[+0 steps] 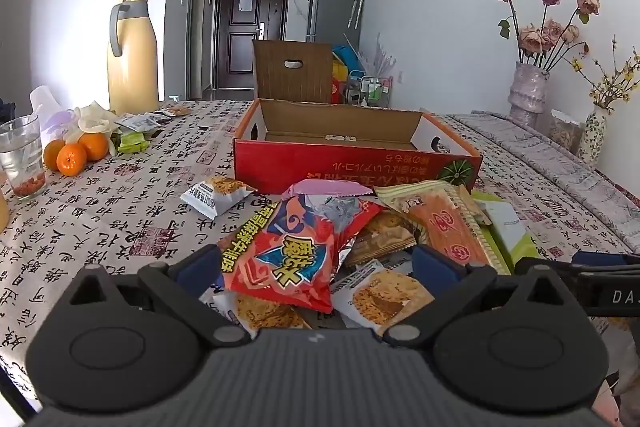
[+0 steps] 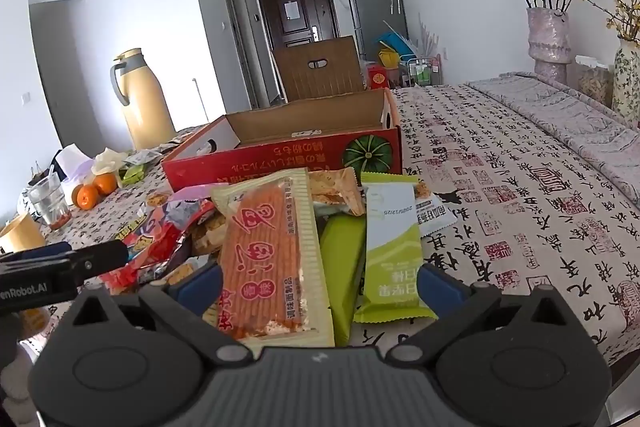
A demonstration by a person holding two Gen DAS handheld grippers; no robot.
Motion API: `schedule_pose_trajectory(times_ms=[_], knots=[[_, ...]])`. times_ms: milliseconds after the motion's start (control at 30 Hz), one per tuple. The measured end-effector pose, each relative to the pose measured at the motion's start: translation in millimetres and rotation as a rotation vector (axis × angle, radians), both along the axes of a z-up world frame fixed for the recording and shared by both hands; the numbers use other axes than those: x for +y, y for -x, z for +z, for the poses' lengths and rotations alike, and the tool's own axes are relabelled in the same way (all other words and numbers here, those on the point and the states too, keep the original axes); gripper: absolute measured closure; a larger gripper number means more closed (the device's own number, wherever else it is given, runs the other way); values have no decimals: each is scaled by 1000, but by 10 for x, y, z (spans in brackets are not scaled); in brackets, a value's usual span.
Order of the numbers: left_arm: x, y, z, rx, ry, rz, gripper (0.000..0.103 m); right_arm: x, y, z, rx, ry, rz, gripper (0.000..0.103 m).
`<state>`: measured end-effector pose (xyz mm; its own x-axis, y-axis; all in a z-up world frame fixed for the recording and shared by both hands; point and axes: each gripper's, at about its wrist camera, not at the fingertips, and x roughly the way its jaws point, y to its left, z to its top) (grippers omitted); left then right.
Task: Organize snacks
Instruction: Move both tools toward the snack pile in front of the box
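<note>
Sitting wide, the left claw (image 1: 316, 267) frames a red chip bag (image 1: 294, 251). The right claw (image 2: 320, 281), also wide, frames a green bar dated "2025/12/25" (image 2: 390, 247). Behind them the red box (image 1: 352, 163) looks empty.

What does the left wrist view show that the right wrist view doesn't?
Only the left wrist view shows the red chip bag lying between the open left hand-held gripper and a white snack packet by itself. Only the right wrist view shows the light green packet in full, inside the open right hand-held gripper. Both show the red cardboard box, oranges and yellow thermos.
</note>
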<state>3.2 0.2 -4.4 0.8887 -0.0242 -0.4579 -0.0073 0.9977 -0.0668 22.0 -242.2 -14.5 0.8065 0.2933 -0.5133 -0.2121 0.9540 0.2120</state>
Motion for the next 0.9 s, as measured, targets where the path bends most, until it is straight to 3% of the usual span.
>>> schedule_pose_trajectory(times_ms=[900], knots=[[13, 13, 9, 4, 8, -3, 0, 18, 2, -14, -1, 5, 9, 0]])
